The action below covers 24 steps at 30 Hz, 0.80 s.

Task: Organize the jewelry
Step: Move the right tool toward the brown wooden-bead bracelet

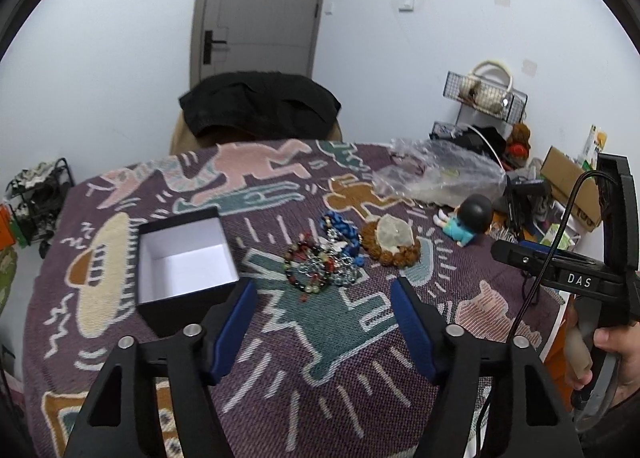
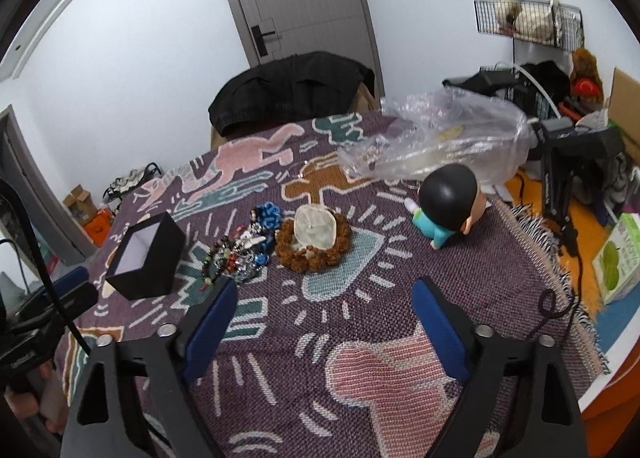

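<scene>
Hovering empty with jaws spread, left claw (image 1: 324,322) and right claw (image 2: 322,318) faced the bracelet pile (image 1: 320,262), open box (image 1: 184,258) just beside it for loading.

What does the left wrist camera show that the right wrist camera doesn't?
Left wrist only: the white floor of the open box, which holds nothing, and the right hand-held gripper's body with the hand gripping it.

Right wrist only: the green carton off the table's right edge, and the blanket's fringe.

Both: the box, the tangled bracelets, the brown bead ring around a pale pouch, the figurine, the plastic bag. Both hand-held grippers, left and right, are open.
</scene>
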### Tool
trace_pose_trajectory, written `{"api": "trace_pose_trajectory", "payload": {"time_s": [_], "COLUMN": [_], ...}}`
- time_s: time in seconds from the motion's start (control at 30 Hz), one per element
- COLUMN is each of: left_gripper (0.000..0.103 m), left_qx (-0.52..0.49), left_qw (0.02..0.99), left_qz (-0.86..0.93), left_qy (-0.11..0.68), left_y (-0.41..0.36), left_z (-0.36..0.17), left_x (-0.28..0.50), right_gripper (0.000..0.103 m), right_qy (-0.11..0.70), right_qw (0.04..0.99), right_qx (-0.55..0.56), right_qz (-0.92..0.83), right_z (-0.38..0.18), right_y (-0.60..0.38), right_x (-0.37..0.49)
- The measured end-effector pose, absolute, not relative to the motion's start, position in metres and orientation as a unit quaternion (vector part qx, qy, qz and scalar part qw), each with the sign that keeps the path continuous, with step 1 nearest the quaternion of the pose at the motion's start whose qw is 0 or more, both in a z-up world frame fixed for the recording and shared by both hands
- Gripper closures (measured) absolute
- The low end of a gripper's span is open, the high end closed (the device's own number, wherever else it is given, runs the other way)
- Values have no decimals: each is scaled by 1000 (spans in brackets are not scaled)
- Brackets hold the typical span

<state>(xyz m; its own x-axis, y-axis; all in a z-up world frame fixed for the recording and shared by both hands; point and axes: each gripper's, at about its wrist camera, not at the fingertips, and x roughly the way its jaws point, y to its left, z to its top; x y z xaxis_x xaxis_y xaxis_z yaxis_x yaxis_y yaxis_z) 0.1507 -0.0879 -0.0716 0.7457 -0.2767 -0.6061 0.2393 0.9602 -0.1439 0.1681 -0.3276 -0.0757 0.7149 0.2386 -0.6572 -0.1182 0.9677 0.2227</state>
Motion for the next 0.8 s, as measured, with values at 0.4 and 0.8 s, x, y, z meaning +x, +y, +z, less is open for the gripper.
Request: {"api": "trace_pose_trajectory", "payload": {"time_s": [0.4,0.8], "left_gripper": [61,71], "left_qx": [2,20], "left_qw": [903,883], "left_qz": [-164,-159], "left_qy": [398,442], "left_y": [-115,-125], "left_z": [-112,-145], "left_x": [203,245], "right_gripper": [32,32], "right_qy": [391,421], "right_qw": [910,896], "right_qx": [93,95], "right_qz": [98,104], "right_z": [-103,-122], "right_y": [-335,-337], "right_x": [199,228]}}
